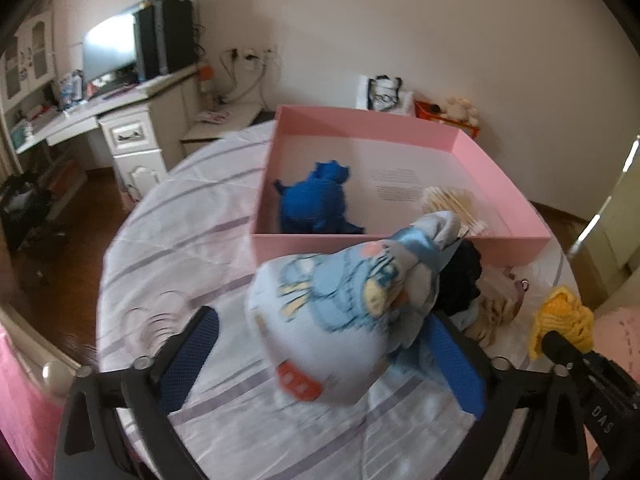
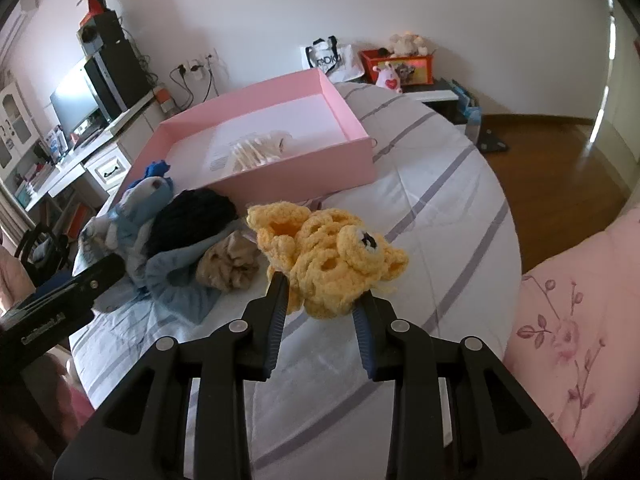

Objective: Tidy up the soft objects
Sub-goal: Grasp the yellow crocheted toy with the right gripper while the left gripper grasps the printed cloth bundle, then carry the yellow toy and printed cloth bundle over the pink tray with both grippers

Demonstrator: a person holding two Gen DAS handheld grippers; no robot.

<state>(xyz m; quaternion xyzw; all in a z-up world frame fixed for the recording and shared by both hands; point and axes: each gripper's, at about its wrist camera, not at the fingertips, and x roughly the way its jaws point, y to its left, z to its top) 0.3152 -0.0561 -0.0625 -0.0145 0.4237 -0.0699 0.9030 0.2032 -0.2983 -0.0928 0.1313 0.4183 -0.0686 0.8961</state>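
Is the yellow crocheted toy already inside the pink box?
No, the yellow crocheted toy is gripped by the right gripper above the bedspread, in front of the pink box.

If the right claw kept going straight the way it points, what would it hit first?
Probably the near wall of the pink box. The right claw, gripping the yellow crochet toy, aims at it, though depth is unclear.

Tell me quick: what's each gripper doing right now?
Left gripper: open, fingers either side of the light blue printed pouch, no clamp visible.
Right gripper: shut on the yellow crochet toy.
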